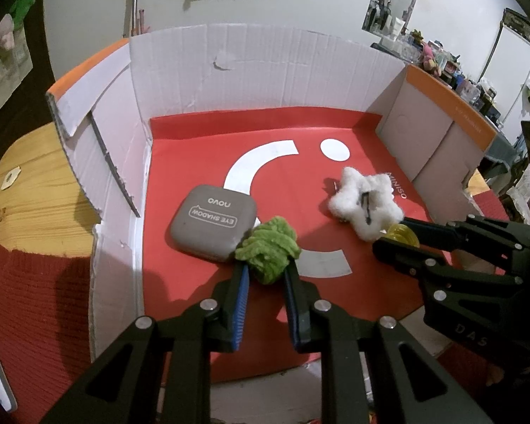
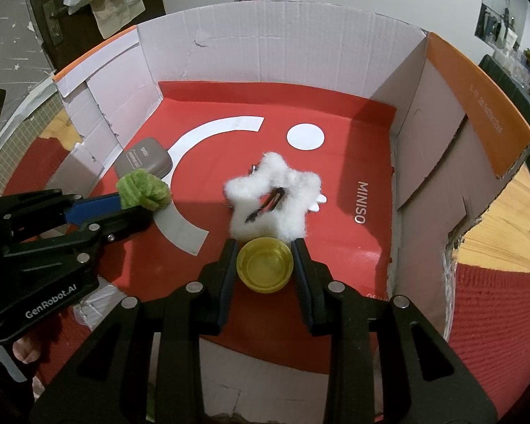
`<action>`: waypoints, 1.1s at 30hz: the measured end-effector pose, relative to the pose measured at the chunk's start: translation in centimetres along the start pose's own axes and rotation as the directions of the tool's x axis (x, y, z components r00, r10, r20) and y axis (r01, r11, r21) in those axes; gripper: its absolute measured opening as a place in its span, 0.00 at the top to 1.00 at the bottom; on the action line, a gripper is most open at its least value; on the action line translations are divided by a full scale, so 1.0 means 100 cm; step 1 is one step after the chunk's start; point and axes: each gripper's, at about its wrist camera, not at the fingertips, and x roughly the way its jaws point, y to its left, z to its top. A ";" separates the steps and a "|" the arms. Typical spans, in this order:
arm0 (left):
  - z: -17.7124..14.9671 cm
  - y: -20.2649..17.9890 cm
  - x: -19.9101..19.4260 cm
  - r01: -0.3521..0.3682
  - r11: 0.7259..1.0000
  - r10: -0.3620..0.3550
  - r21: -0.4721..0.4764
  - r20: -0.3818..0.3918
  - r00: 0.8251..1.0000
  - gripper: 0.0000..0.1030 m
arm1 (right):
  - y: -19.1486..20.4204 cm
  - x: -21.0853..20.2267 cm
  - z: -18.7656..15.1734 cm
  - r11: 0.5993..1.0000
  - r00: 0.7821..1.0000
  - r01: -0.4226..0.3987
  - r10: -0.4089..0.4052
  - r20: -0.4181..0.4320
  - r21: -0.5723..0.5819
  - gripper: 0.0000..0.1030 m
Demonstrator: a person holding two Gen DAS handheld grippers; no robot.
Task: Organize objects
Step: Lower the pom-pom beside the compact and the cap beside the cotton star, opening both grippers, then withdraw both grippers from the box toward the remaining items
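My left gripper (image 1: 265, 265) is shut on a fuzzy green hair tie (image 1: 268, 251), held just above the red floor of an open cardboard box (image 1: 229, 70), next to a grey eyeshadow case (image 1: 213, 221). The same green hair tie (image 2: 143, 190) and left gripper (image 2: 137, 208) show at the left of the right wrist view. My right gripper (image 2: 265, 251) is shut on a small round yellow jar (image 2: 265, 265), just in front of a fluffy white star hair clip (image 2: 274, 198) lying on the box floor. In the left wrist view the yellow jar (image 1: 402, 234) peeks out beside the white star clip (image 1: 364, 203).
The box floor is a red sheet (image 2: 335, 113) with white marks. White cardboard walls (image 2: 265, 42) and orange flaps (image 2: 477, 106) ring it. A wooden tabletop (image 1: 28, 190) and red knitted mat (image 1: 35, 300) lie outside. A cluttered shelf (image 1: 459, 74) stands at far right.
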 end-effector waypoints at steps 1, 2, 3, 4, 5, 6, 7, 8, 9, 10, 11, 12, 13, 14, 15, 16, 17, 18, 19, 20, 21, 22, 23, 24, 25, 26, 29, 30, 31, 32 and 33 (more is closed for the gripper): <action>0.000 0.000 0.000 0.001 1.000 -0.001 -0.002 0.001 1.000 0.81 | 0.000 0.000 0.000 1.000 1.000 -0.002 0.002 0.000 0.001 0.71; 0.000 0.000 0.000 0.002 1.000 -0.002 -0.003 0.001 1.000 0.81 | 0.000 0.000 0.001 1.000 1.000 -0.004 0.004 -0.001 0.002 0.71; 0.000 0.000 0.000 0.003 1.000 -0.003 -0.005 0.001 1.000 0.81 | 0.000 -0.001 0.001 1.000 1.000 -0.006 0.006 0.000 0.003 0.71; 0.000 0.000 0.000 0.005 1.000 -0.005 -0.006 0.002 1.000 0.81 | -0.001 -0.001 0.002 1.000 1.000 -0.009 0.009 0.002 0.005 0.71; -0.001 0.000 0.000 0.005 1.000 -0.005 -0.005 0.002 1.000 0.80 | -0.001 -0.002 0.002 1.000 1.000 -0.010 0.010 0.002 0.006 0.71; -0.001 0.000 0.000 0.004 1.000 -0.004 -0.004 0.003 1.000 0.78 | -0.001 -0.002 0.003 1.000 1.000 -0.011 0.011 0.003 0.007 0.71; -0.001 0.000 -0.001 0.002 1.000 -0.002 -0.004 0.004 1.000 0.78 | -0.001 -0.002 0.003 1.000 1.000 -0.012 0.012 0.004 0.007 0.69; -0.001 0.000 0.000 0.004 1.000 -0.004 -0.005 0.002 1.000 0.78 | 0.000 -0.002 0.003 1.000 1.000 -0.013 0.013 0.005 0.008 0.65; 0.000 0.000 -0.001 0.005 1.000 -0.005 -0.004 0.003 1.000 0.78 | 0.000 -0.002 0.003 1.000 1.000 -0.014 0.014 0.006 0.010 0.51; -0.001 0.000 -0.001 0.006 1.000 -0.006 -0.002 0.005 1.000 0.78 | 0.000 -0.002 0.003 1.000 1.000 -0.013 0.013 0.009 0.011 0.43; -0.001 -0.001 -0.002 0.005 1.000 -0.005 0.000 0.007 1.000 0.78 | 0.001 -0.004 0.003 1.000 1.000 -0.016 0.016 0.018 0.008 0.43; -0.001 -0.001 -0.003 0.003 1.000 -0.003 0.002 0.009 1.000 0.78 | 0.002 -0.005 0.003 1.000 1.000 -0.014 0.014 0.023 0.004 0.43; -0.001 -0.002 -0.004 0.001 1.000 -0.001 0.004 0.012 1.000 0.78 | 0.003 -0.006 0.003 1.000 1.000 -0.012 0.012 0.028 0.002 0.43; -0.002 -0.001 -0.006 0.000 1.000 0.000 0.005 0.016 1.000 0.78 | 0.003 -0.008 0.003 1.000 0.999 -0.013 0.013 0.031 0.003 0.43; -0.002 -0.002 -0.007 0.000 1.000 0.000 0.005 0.018 1.000 0.78 | 0.003 -0.009 0.003 1.000 0.999 -0.015 0.014 0.034 0.007 0.43; -0.002 -0.001 -0.009 -0.002 1.000 0.002 0.005 0.023 1.000 0.76 | 0.002 -0.010 0.004 1.000 0.999 -0.014 0.014 0.037 0.009 0.43; -0.003 -0.001 -0.011 -0.005 1.000 0.004 0.005 0.027 1.000 0.75 | 0.002 -0.012 0.003 1.000 0.999 -0.012 0.012 0.041 0.010 0.43; -0.003 -0.001 -0.013 -0.007 1.000 0.007 0.005 0.033 0.999 0.71 | 0.002 -0.014 0.002 1.000 0.999 -0.014 0.013 0.045 0.011 0.43; -0.003 0.000 -0.015 -0.012 1.000 0.012 0.006 0.040 0.999 0.68 | 0.002 -0.016 0.001 1.000 0.999 -0.014 0.014 0.048 0.012 0.43; -0.004 -0.001 -0.017 -0.016 1.000 0.016 0.007 0.045 0.999 0.68 | 0.003 -0.018 0.001 1.000 0.999 -0.013 0.013 0.052 0.012 0.43; -0.004 0.000 -0.019 -0.018 1.000 0.017 0.008 0.050 0.999 0.67 | 0.004 -0.020 0.001 1.000 0.998 -0.011 0.010 0.057 0.011 0.43; -0.006 -0.001 -0.020 -0.018 1.000 0.018 0.009 0.053 0.998 0.66 | 0.004 -0.021 0.000 1.000 0.998 -0.009 0.009 0.060 0.012 0.41; -0.007 -0.002 -0.021 -0.019 1.000 0.018 0.009 0.055 0.998 0.65 | 0.005 -0.023 0.000 1.000 0.998 -0.008 0.007 0.065 0.014 0.39; -0.008 -0.002 -0.022 -0.020 1.000 0.019 0.010 0.058 0.998 0.63 | 0.005 -0.025 -0.001 1.000 0.998 -0.006 0.005 0.069 0.015 0.37; -0.009 -0.003 -0.024 -0.021 1.000 0.021 0.010 0.062 0.998 0.61 | 0.006 -0.026 -0.002 1.000 0.997 -0.004 0.003 0.074 0.015 0.36; -0.010 -0.003 -0.025 -0.022 1.000 0.021 0.010 0.065 0.998 0.61 | 0.006 -0.028 -0.003 1.000 0.997 -0.003 0.002 0.079 0.016 0.36; -0.011 -0.004 -0.028 -0.021 1.000 0.020 0.008 0.068 0.997 0.61 | 0.006 -0.034 -0.005 1.000 0.996 -0.002 0.001 0.088 0.017 0.36; -0.012 -0.005 -0.029 -0.021 1.000 0.021 0.008 0.070 0.997 0.60 | 0.006 -0.035 -0.007 1.000 0.996 -0.001 0.000 0.091 0.017 0.36; -0.013 -0.005 -0.031 -0.023 1.000 0.023 0.008 0.073 0.997 0.57 | 0.006 -0.037 -0.008 1.000 0.996 0.000 -0.002 0.093 0.018 0.34; -0.014 -0.005 -0.032 -0.025 1.000 0.024 0.008 0.075 0.997 0.56 | 0.006 -0.038 -0.009 1.000 0.996 0.001 -0.003 0.095 0.019 0.33; -0.014 -0.006 -0.033 -0.027 1.000 0.027 0.008 0.078 0.997 0.54 | 0.006 -0.039 -0.010 1.000 0.995 0.001 -0.003 0.096 0.020 0.32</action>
